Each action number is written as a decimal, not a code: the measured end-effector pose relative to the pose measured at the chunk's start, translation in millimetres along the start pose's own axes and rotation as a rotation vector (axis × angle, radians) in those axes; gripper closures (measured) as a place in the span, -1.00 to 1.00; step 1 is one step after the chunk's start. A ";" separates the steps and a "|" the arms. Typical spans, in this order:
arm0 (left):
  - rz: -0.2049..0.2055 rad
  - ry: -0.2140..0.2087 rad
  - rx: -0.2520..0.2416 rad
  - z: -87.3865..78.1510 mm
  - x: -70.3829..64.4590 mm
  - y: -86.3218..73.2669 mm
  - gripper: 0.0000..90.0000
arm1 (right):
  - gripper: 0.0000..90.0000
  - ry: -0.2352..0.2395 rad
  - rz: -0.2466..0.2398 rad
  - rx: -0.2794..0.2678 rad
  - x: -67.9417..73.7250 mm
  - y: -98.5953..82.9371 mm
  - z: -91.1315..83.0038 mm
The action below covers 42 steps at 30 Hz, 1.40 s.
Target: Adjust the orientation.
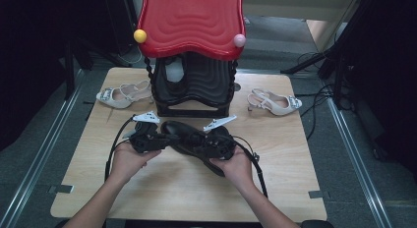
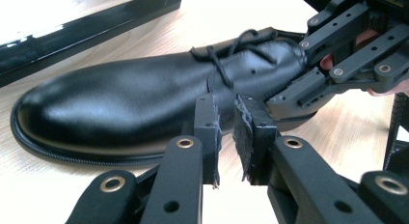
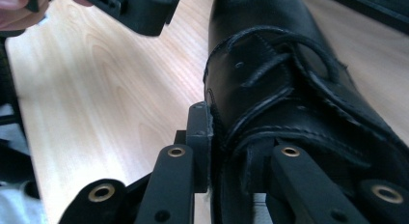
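Wooden table [image 1: 275,159]: right gripper [image 3: 226,137] is clamping black shoe [image 2: 120,103] collar, steadying it; left gripper [image 2: 225,132] is hovering beside laces [image 2: 226,55], jaws nearly together, empty.

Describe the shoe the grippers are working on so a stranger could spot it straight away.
On the wooden table, find the red-topped black stand. Directly before it lies the black shoe, between both hands. Unlike the pale strappy sandals flanking the stand, it is shiny black leather with laces.
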<state>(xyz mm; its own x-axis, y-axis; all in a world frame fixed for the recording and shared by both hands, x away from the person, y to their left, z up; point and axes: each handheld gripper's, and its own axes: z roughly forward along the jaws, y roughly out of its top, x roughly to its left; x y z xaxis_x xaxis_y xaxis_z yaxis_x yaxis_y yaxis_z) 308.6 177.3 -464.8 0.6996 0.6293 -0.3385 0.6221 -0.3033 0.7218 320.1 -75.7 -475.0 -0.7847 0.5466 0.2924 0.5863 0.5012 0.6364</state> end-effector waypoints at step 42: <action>-0.009 -0.062 0.070 37.4 -4.3 -10.5 0.95 | 1.00 -0.073 0.105 -0.106 -65.8 -43.4 -56.2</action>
<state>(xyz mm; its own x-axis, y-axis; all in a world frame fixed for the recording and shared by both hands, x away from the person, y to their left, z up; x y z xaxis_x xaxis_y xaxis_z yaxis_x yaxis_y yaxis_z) 312.2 151.0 -493.4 0.7129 0.5876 -0.3826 0.6499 -0.3488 0.6752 335.0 -171.1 -481.8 -0.7010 0.6415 0.3115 0.6372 0.3674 0.6775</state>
